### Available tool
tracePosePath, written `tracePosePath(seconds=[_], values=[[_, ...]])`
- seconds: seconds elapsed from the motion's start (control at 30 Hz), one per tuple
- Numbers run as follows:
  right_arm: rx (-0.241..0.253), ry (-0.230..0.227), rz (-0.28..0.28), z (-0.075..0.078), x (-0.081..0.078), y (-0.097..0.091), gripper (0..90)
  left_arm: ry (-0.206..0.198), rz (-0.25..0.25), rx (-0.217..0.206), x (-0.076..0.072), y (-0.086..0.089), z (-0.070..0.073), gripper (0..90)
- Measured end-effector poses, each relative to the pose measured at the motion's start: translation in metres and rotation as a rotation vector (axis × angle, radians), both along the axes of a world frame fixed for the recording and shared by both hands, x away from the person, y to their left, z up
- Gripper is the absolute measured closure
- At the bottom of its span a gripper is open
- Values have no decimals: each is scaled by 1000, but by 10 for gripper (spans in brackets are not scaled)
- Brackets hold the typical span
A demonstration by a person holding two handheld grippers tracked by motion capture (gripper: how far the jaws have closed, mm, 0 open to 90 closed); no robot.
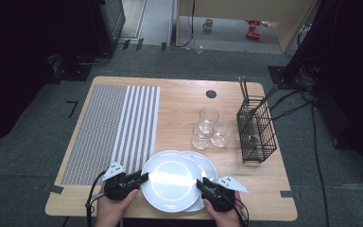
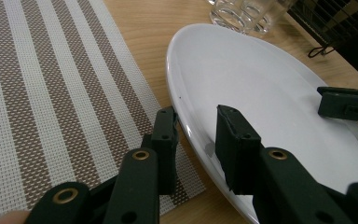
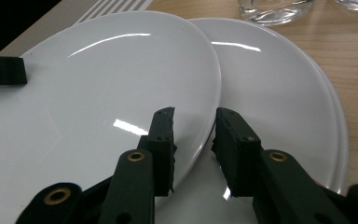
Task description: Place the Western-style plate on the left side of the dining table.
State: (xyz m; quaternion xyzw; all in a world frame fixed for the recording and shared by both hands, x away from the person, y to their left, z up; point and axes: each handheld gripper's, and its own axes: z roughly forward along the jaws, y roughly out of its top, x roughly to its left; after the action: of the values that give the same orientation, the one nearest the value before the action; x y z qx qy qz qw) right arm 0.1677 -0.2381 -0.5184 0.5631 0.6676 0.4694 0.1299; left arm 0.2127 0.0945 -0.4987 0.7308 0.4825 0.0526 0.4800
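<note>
Round white ceramic plate (image 1: 170, 179), uppermost of two overlapping plates at near edge of wooden surface (image 1: 179, 101). Left hand-held gripper (image 2: 196, 133) straddling its left rim, right hand-held gripper (image 3: 195, 133) straddling its right rim; jaws parted, not clamped. Best to pinch both rims evenly, lift level, clear lower white plate (image 3: 279, 93).

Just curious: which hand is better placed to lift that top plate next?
Probably the left. The left gripper already straddles the top plate's rim beside the mat, jaws apart. The right gripper also straddles its rim, but above the lower plate, so it is more crowded.
</note>
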Motion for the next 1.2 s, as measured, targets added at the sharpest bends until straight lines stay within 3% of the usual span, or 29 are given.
tracePosePath(seconds=[0.17, 0.37, 0.63, 0.87, 1.2], values=[[7, 9, -13, 0, 0, 0, 666, -5, -3, -2, 0, 0, -1, 702], [78, 58, -50, 1, 2, -2, 653, -1, 1, -4, 1, 0, -3, 696], [104, 92, -64, 3, 4, -2, 690, -7, 2, -4, 0, -1, -3, 693], [171, 134, -77, 3, 6, -3, 708, -2, 2, -3, 1, 0, -4, 689], [191, 98, -108, 6, 5, -2, 738, 16, -1, -8, 1, -1, -7, 678]])
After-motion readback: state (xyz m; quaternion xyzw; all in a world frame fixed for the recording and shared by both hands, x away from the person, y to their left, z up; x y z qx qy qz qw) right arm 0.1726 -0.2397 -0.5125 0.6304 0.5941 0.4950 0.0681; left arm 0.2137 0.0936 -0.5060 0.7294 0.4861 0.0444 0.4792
